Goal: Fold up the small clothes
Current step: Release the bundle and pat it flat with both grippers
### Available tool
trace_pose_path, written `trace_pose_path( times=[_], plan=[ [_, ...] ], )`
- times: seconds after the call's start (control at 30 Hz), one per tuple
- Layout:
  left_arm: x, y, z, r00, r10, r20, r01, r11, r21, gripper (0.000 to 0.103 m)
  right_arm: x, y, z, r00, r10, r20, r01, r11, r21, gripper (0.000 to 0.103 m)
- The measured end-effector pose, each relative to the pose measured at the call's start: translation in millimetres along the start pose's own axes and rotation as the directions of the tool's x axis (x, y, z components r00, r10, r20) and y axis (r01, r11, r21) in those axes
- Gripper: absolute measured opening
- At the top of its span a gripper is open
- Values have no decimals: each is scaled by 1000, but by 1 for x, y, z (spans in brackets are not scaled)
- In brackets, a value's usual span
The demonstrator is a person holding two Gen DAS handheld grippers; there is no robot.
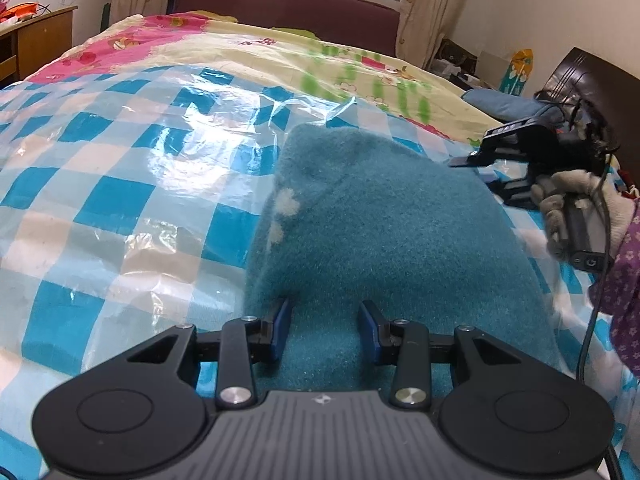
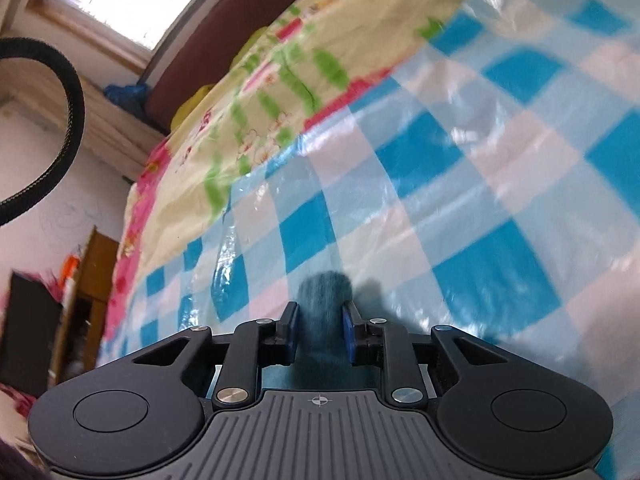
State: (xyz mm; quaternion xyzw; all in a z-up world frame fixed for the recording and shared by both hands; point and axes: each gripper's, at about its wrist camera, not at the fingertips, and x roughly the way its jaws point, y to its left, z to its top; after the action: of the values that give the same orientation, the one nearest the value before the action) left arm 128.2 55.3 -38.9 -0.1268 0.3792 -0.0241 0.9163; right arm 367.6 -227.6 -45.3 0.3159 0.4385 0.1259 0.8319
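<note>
Teal fleece garment (image 1: 384, 220) is laid on bed, over blue-and-white checked plastic sheet (image 1: 100, 184) (floral quilt (image 1: 248, 52) seen beyond sheet, toward headboard). Left tongs (image 1: 326, 330) are held at garment's near edge, fabric pinched between blue pads. Right tongs (image 2: 319, 330) are seen at garment's right side, gripped by gloved hand (image 1: 580, 204); narrow fold of teal fabric is clamped between pads. Garment's left edge is marked with pale heart shapes (image 1: 286, 202).
</note>
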Motion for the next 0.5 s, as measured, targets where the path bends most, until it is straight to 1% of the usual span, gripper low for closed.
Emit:
trace_pose_path(
  times=[0.03,0.07,0.13,0.2,0.23,0.27,0.37,0.43,0.5],
  plan=[
    [-1,-1,0,1000,4,0,-4,1000,1,44,-7,3,1,1000,-4,14,4,1000,-27,25],
    [-2,-1,-1,1000,6,1,-6,1000,-3,44,-16,5,1,1000,-6,28,7,999,-40,25],
    [-5,0,-1,1000,4,1,-4,1000,-17,44,-37,8,-2,999,16,48,-13,997,-71,25],
    [-10,0,0,1000,2,12,-2,1000,-27,44,-58,12,-12,998,27,50,-20,992,-127,25],
    [-15,0,1,1000,4,21,-3,1000,-27,44,-69,15,-21,999,30,43,-23,986,-163,26],
    [-17,-1,1,1000,6,29,-5,1000,-22,44,-83,17,-33,999,35,33,-28,979,-201,30],
    [-24,-5,1,998,15,53,-15,1000,-3,44,-117,22,-72,999,51,-6,-51,953,-298,36],
    [-24,-9,3,998,17,61,-17,1000,4,44,-131,25,-100,998,58,-36,-67,935,-347,36],
    [-24,-15,11,996,7,85,-10,999,35,44,-137,30,-122,998,36,-49,-53,915,-400,38]
  ],
)
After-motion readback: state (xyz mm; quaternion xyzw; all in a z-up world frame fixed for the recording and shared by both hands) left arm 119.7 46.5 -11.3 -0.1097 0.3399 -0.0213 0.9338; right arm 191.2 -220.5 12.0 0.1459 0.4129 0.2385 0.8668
